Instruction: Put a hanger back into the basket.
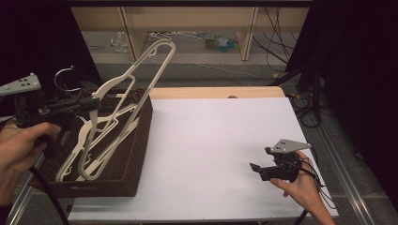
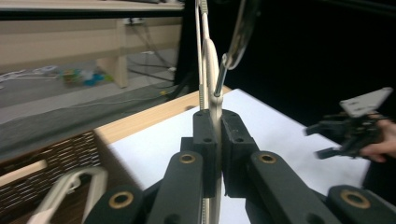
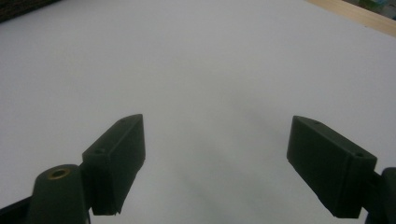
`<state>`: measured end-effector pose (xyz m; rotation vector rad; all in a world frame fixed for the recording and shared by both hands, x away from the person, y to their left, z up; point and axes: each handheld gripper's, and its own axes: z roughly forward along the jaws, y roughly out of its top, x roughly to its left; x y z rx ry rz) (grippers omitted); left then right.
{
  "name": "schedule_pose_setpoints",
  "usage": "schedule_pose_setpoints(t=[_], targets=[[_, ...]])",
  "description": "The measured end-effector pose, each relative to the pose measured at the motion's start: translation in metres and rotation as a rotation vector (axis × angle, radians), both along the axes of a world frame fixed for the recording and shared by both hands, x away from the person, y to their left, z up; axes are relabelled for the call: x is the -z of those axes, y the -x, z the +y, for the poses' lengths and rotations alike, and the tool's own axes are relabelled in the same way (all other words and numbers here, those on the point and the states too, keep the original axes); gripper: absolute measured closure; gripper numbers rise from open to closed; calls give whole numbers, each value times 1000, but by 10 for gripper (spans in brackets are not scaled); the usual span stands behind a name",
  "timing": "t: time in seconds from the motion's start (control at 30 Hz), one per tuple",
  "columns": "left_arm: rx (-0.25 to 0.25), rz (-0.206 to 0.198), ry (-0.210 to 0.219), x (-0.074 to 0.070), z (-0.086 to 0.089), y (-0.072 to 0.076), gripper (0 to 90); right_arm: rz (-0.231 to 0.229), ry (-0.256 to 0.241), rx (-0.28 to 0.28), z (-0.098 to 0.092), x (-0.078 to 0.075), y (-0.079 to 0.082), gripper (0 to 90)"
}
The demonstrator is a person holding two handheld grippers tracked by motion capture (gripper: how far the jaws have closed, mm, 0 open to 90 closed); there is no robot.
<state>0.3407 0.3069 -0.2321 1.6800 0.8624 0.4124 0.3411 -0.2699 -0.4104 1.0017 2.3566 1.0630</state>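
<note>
My left gripper (image 1: 92,105) clamps the cream hanger (image 1: 141,70) near its hook, lifting it tilted out of the wicker basket (image 1: 136,154). My right gripper (image 1: 261,169) waits over the white table (image 1: 206,140), jaws apart, free to receive.

White-topped table (image 1: 220,154), pale wood shelving (image 1: 187,23) behind, dark curtains (image 1: 356,56), cables on floor.

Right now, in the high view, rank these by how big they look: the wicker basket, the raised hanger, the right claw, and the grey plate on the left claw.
1. Wicker basket, largest.
2. Raised hanger, long but thin, and lifted nearer the camera, so its length may be flattered.
3. Right claw.
4. Grey plate on the left claw, smallest, though cut by the frame edge.
</note>
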Motion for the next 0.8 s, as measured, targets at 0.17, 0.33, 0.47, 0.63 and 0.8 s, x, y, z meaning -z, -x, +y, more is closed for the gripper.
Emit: schedule_pose_setpoints(t=[0.17,0.33,0.47,0.63,0.8], targets=[[-68,14,-39,14,26,-14,856,4,-4,2,-1,1,0,204],[-106,20,-90,27,42,-24,856,4,-7,4,-1,1,1,202],[-109,15,-137,34,50,-33,856,9,-12,-2,0,1,3,201],[-118,36,-194,44,54,-43,856,14,-13,-1,0,1,4,201],[-126,62,-231,56,62,-51,856,5,-9,-7,-2,2,4,200]])
